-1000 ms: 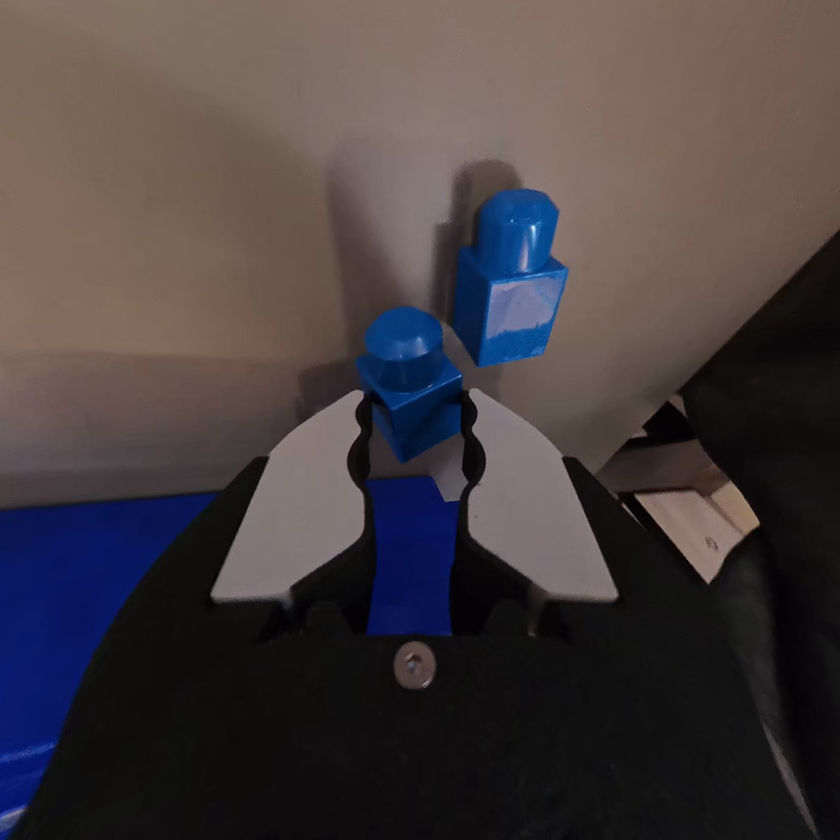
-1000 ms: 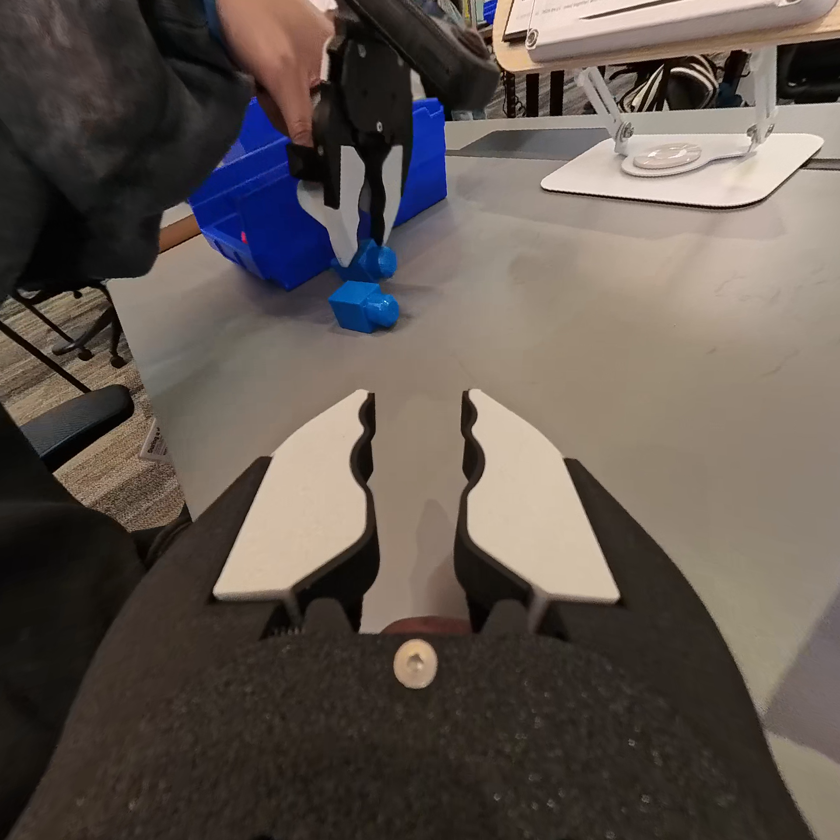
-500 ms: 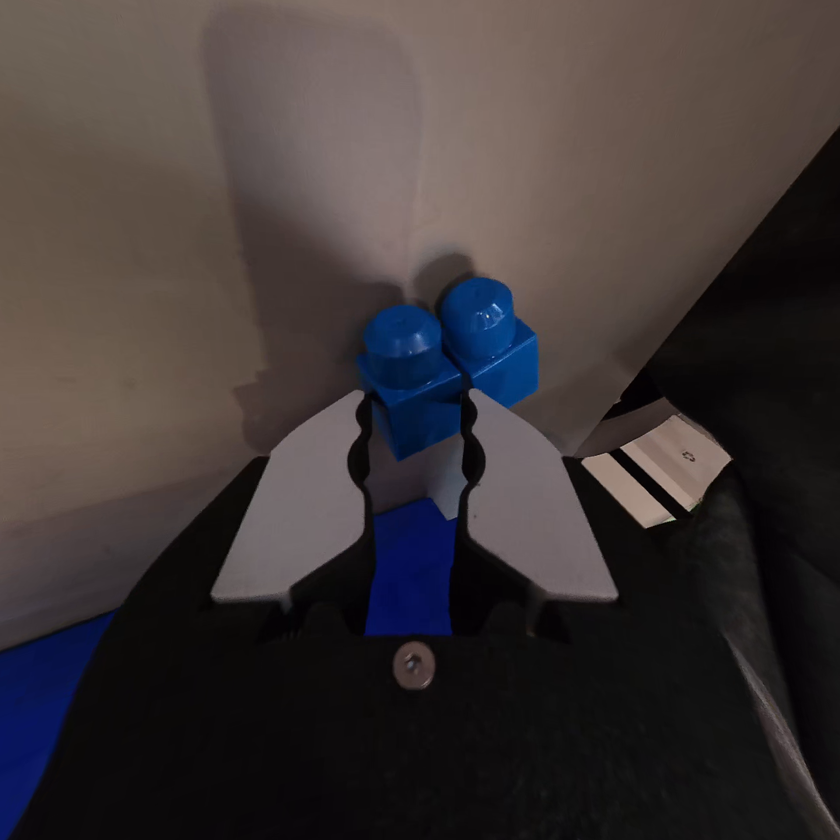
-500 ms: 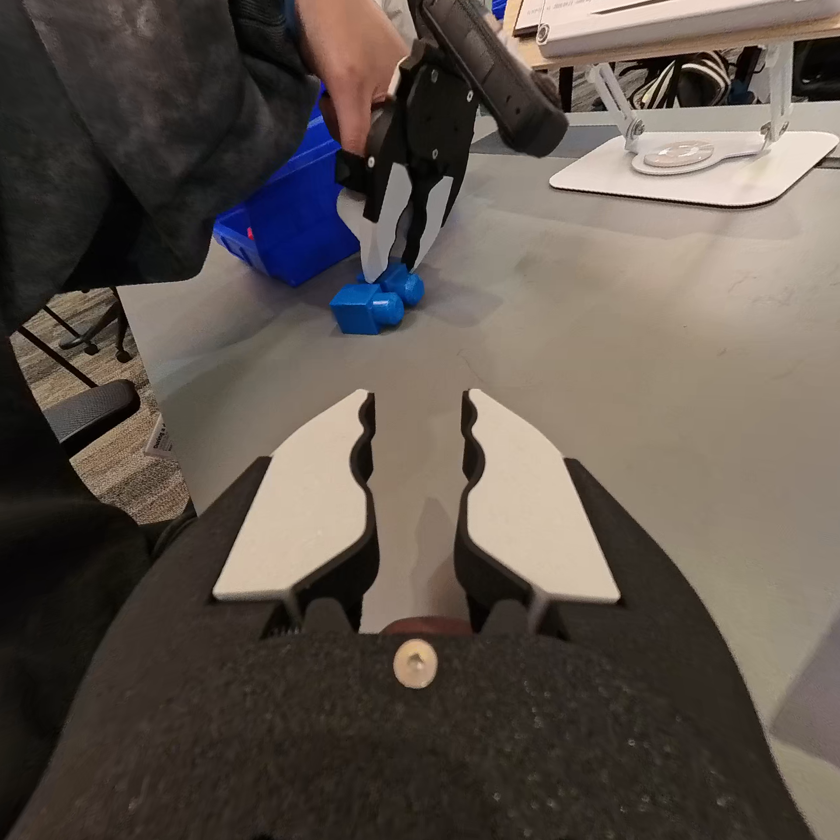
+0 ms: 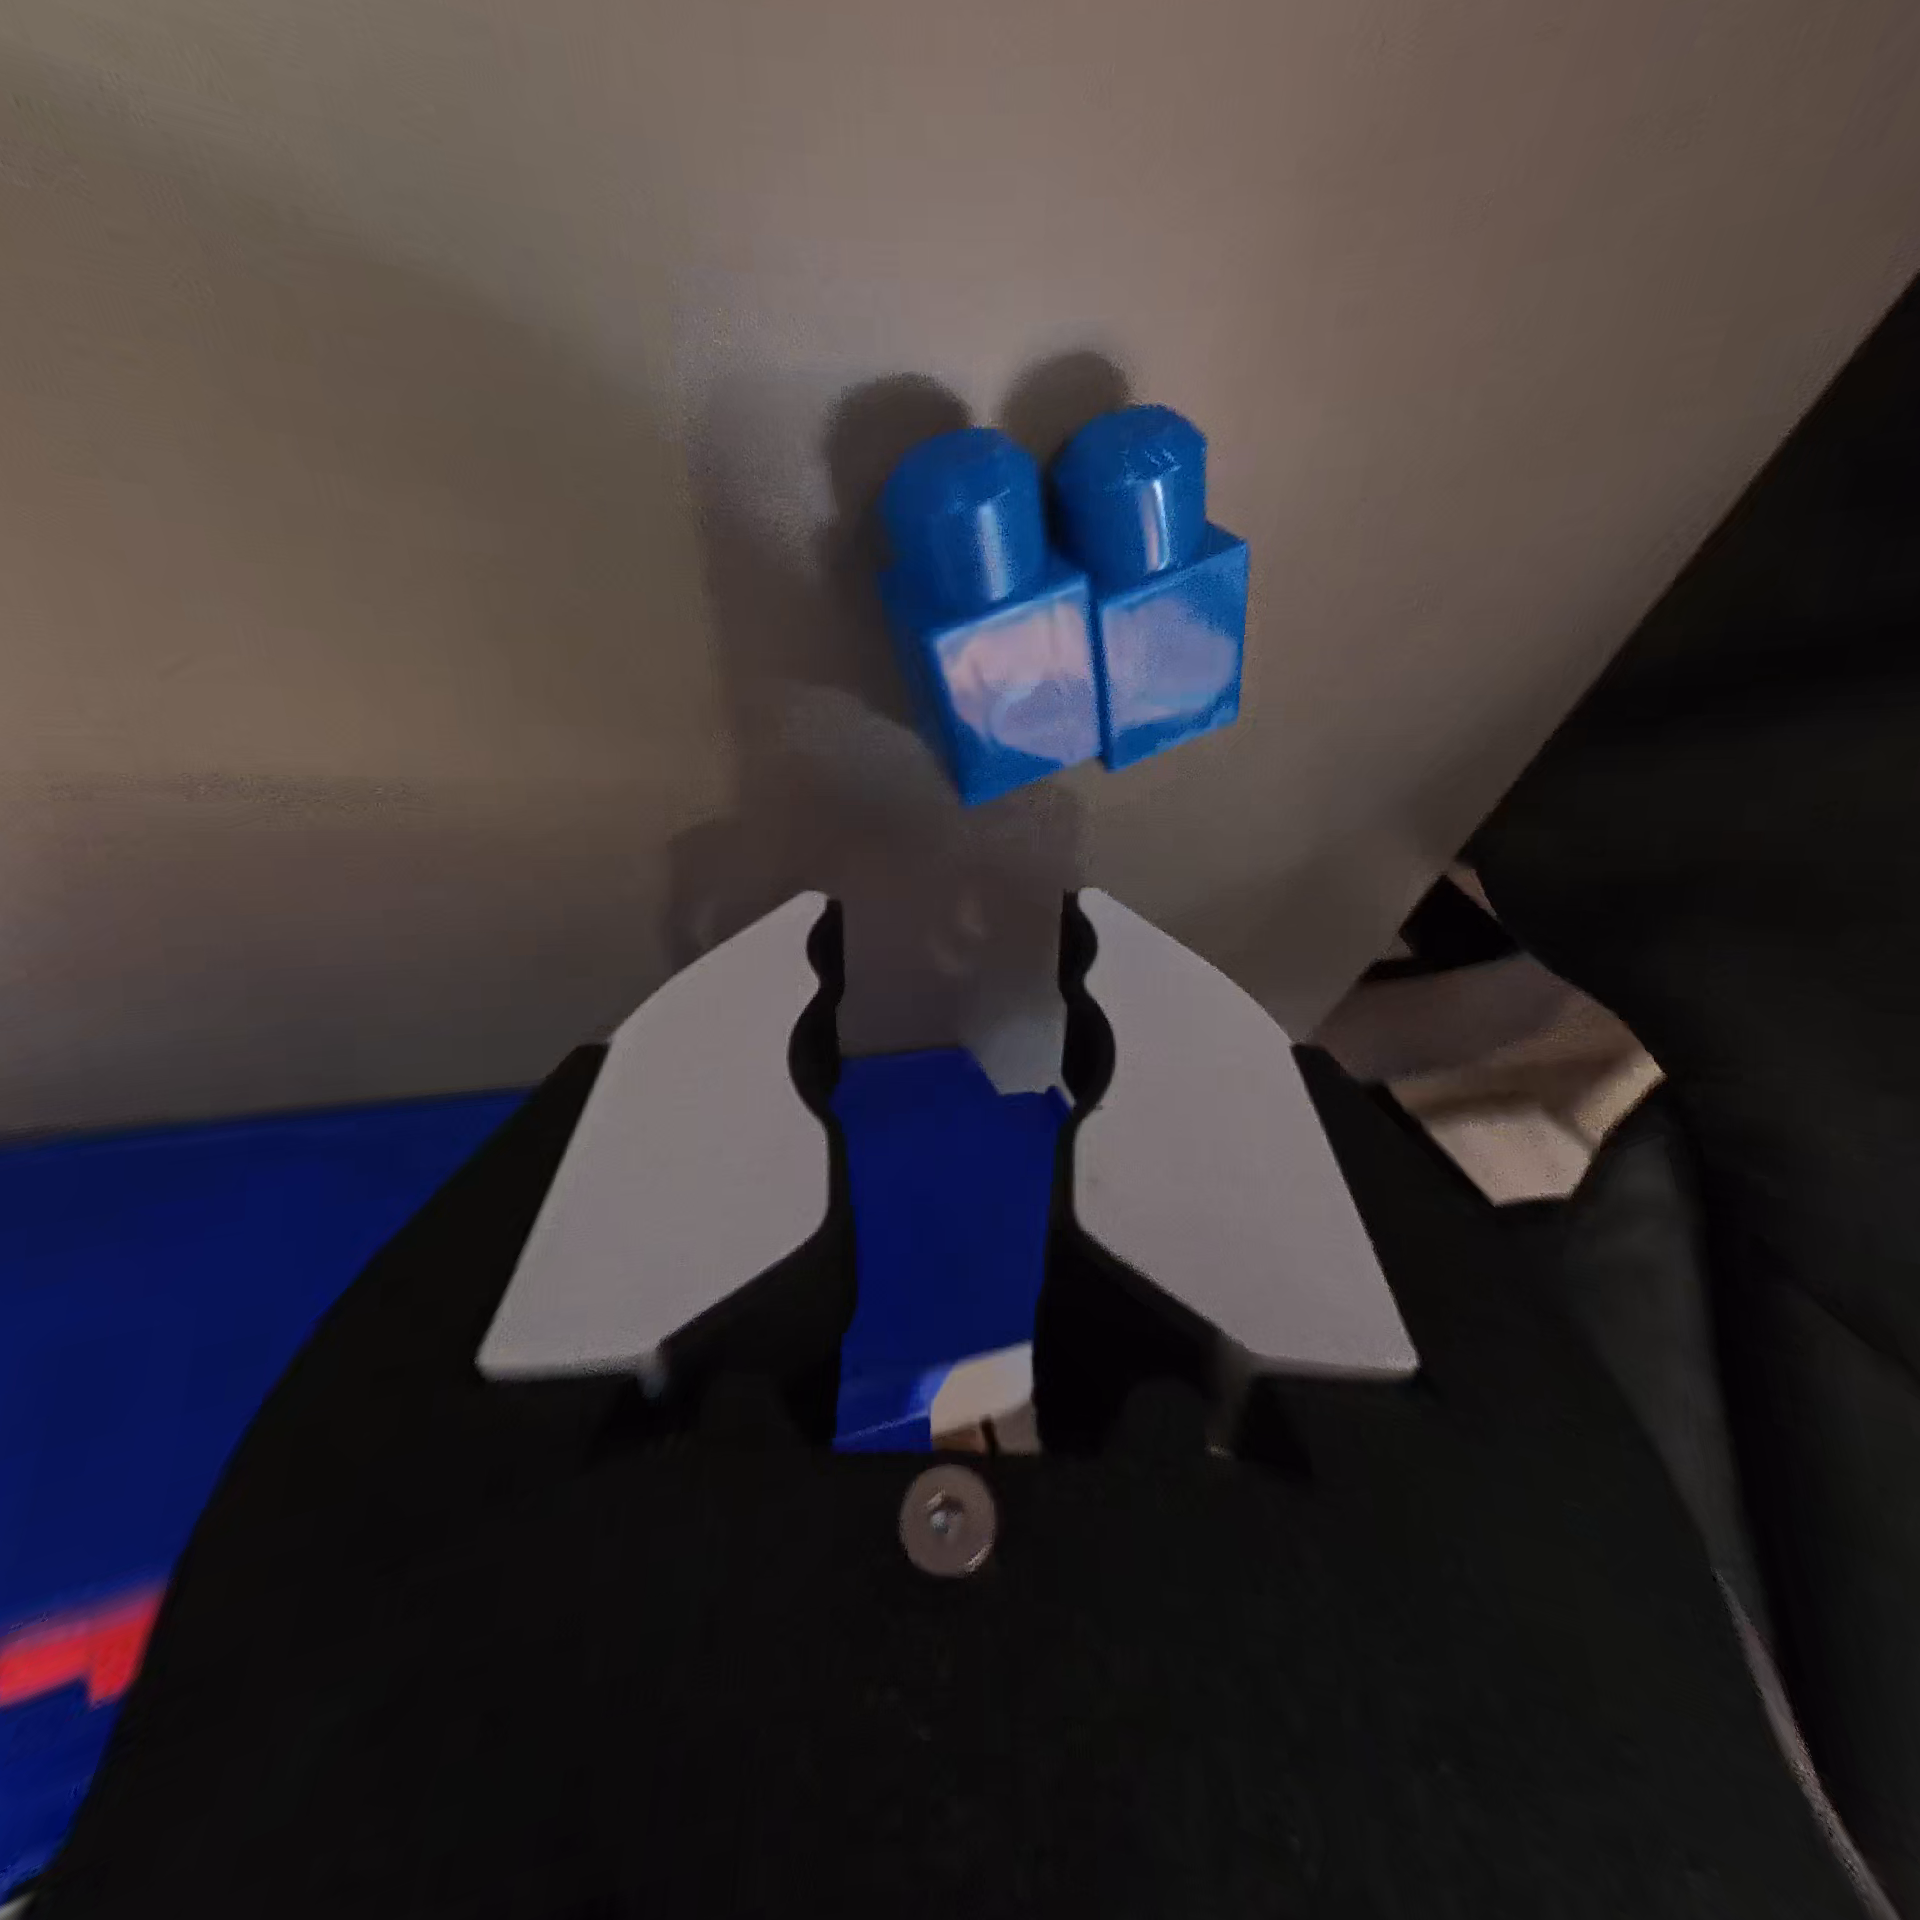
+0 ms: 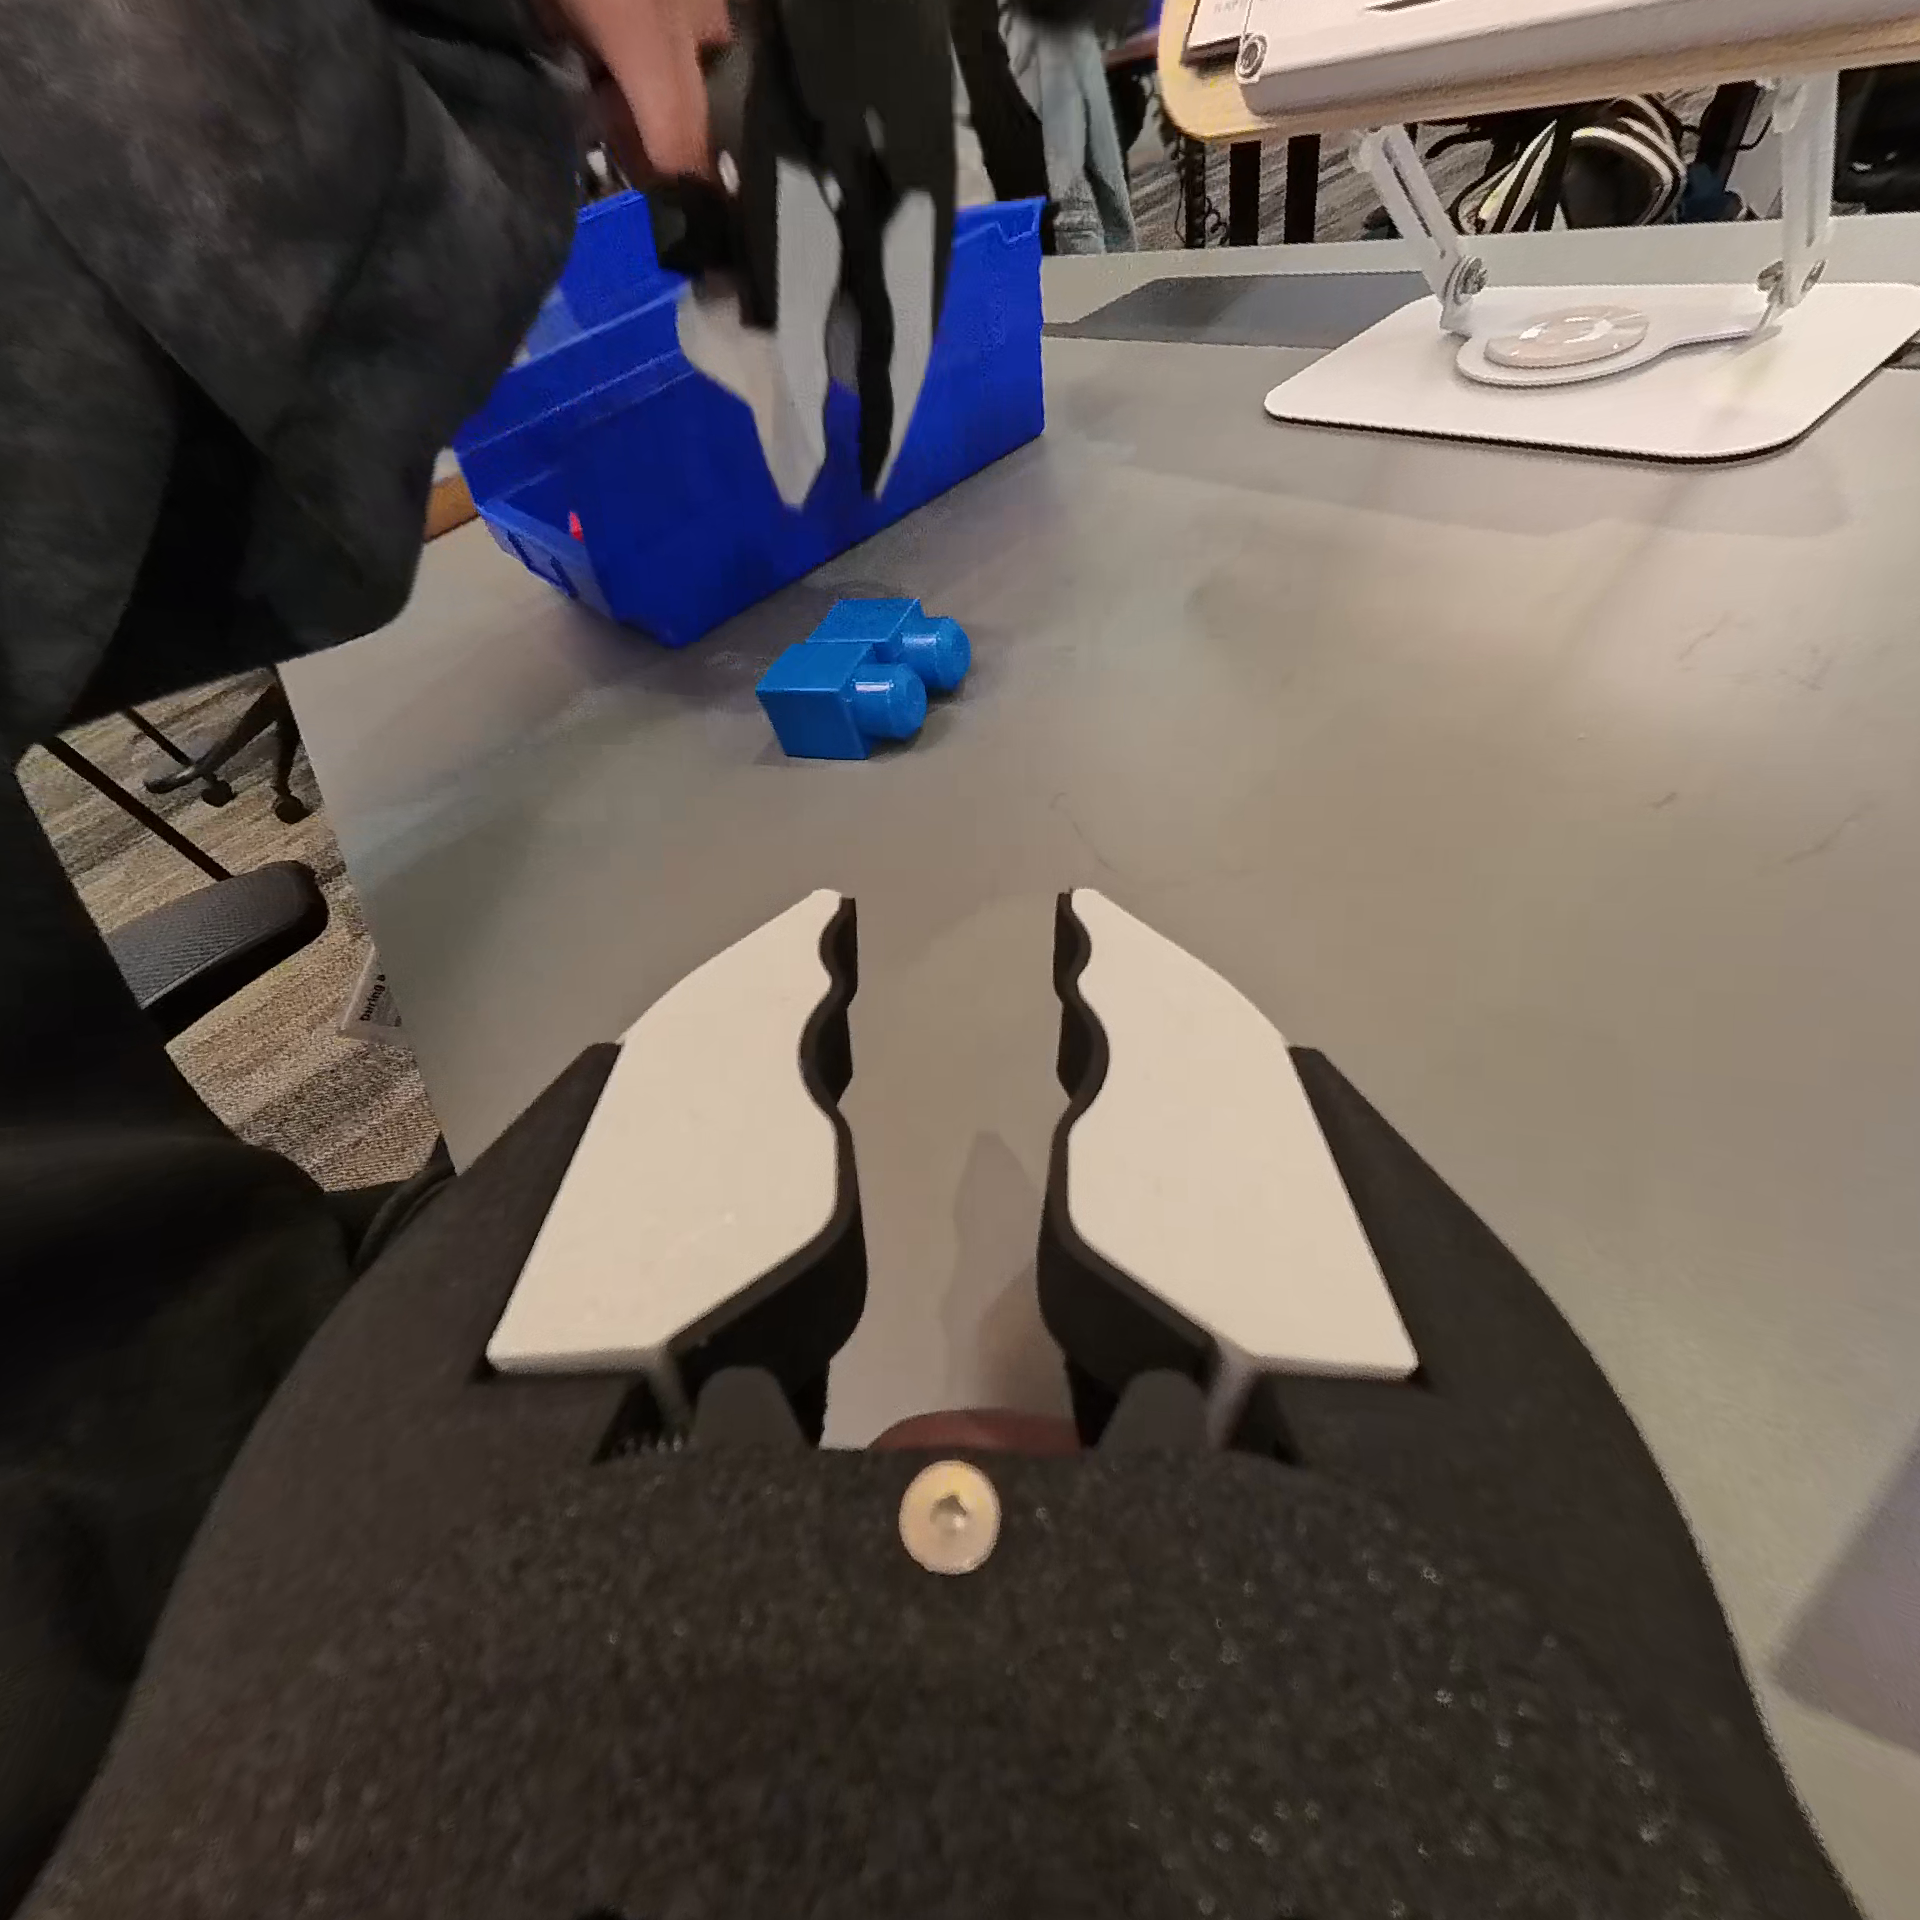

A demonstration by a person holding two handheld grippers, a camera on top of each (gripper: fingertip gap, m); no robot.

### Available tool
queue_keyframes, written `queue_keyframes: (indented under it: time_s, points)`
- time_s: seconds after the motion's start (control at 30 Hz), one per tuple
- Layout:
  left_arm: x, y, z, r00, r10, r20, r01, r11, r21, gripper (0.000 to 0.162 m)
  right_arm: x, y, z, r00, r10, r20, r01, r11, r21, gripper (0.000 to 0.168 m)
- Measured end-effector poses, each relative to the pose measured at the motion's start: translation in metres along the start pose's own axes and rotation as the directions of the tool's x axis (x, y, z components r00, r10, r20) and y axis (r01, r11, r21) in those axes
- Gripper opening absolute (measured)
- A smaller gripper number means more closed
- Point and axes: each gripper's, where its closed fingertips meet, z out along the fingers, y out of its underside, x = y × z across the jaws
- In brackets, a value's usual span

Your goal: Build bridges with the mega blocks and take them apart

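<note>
A: Starting with the left wrist view: looking down past the left tongs (image 5: 951,914), gaping apart and gripping nothing.

B: Spotting the two blue blocks (image 5: 1060,634) beyond the tips?

A: Yes. Lying on their sides on the grey tabletop (image 5: 416,520), touching flank to flank, studs pointing the same way, clear of the tongs. Also catching the blue bin (image 5: 208,1299) low in the view, under the tongs.

B: Judging the step, then?

A: Probably laying out the bridge's supports, with no span on yet. Likely calling next for another block, perhaps from the bin, though not making out its contents here.

B: Moving to the right wrist view.

A: Looking along the right tongs (image 6: 956,914), likewise standing apart and empty, hovering low over the near part of the tabletop. Finding the blocks well ahead, near the tabletop's left edge, just beside the bin's front wall. Seeing the left tongs blurred, hanging above the blocks and in front of the bin, gripped by a hand (image 6: 655,104).

B: Anything standing in the way?

A: Nothing lying between the right tongs and the blocks. Noting a white stand (image 6: 1558,384) toward the far right corner, well apart, a dark sleeve (image 6: 260,312) crowding the left, and a chair (image 6: 208,935) beyond the left edge. Probably needing to stand the blocks upright before adding a span, while minding the bin wall close behind.
</note>
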Motion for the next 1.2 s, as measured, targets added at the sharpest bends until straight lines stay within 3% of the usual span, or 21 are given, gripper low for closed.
queue_keyframes:
  time_s: [0.13, 0.2, 0.3, 0.37, 0.43, 0.57, 0.8, 0.83, 0.87, 1.0, 1.2]
  points:
    - [-0.016, 0.033, -0.065, 0.959, -0.176, 0.224, 0.089, 0.932, 0.351, 0.041, -0.001, 0.0, -0.002, 1.0, 0.001, 0.0, -0.001, 1.0, 0.004, 0.036]
    - [-0.031, 0.065, -0.089, 0.872, -0.36, 0.33, 0.155, 0.844, 0.513, 0.048, -0.002, -0.001, -0.002, 1.0, -0.006, 0.0, 0.006, 1.0, 0.003, 0.036]
    - [-0.047, 0.118, -0.097, 0.687, -0.588, 0.427, 0.19, 0.712, 0.676, 0.058, -0.004, -0.002, -0.001, 1.0, -0.019, 0.0, 0.019, 1.0, 0.003, 0.036]
    - [-0.044, 0.14, -0.082, 0.631, -0.641, 0.436, 0.173, 0.665, 0.726, 0.06, -0.005, -0.002, 0.001, 1.0, -0.028, -0.002, 0.028, 1.0, 0.0, 0.036]
    - [-0.043, 0.154, -0.061, 0.609, -0.656, 0.446, 0.167, 0.655, 0.737, 0.054, -0.005, 0.0, 0.004, 0.999, -0.032, -0.002, 0.032, 0.999, -0.008, 0.036]
    - [-0.059, 0.165, -0.024, 0.626, -0.593, 0.506, 0.173, 0.739, 0.651, 0.059, -0.007, 0.0, 0.01, 1.0, -0.027, 0.014, 0.027, 1.0, -0.014, 0.036]
    - [-0.109, 0.162, 0.0, 0.727, -0.539, 0.427, 0.209, 0.765, 0.609, 0.056, -0.013, 0.0, 0.015, 0.999, -0.042, 0.022, 0.042, 0.999, -0.023, 0.036]
    - [-0.113, 0.161, 0.003, 0.738, -0.526, 0.423, 0.206, 0.773, 0.601, 0.053, -0.012, 0.002, 0.015, 0.999, -0.038, 0.019, 0.039, 0.999, -0.026, 0.036]
    - [-0.114, 0.159, 0.007, 0.755, -0.507, 0.415, 0.201, 0.782, 0.59, 0.038, -0.012, 0.002, 0.014, 0.999, -0.031, 0.017, 0.031, 0.999, -0.027, 0.035]
    - [-0.114, 0.161, 0.0, 0.749, -0.469, 0.469, 0.146, 0.807, 0.573, 0.017, -0.009, 0.002, 0.008, 1.0, -0.003, 0.007, 0.003, 1.0, -0.011, 0.035]
    - [-0.099, 0.177, -0.048, 0.673, -0.468, 0.572, 0.071, 0.812, 0.58, 0.015, -0.007, 0.001, 0.002, 1.0, 0.009, 0.002, -0.009, 1.0, 0.0, 0.035]
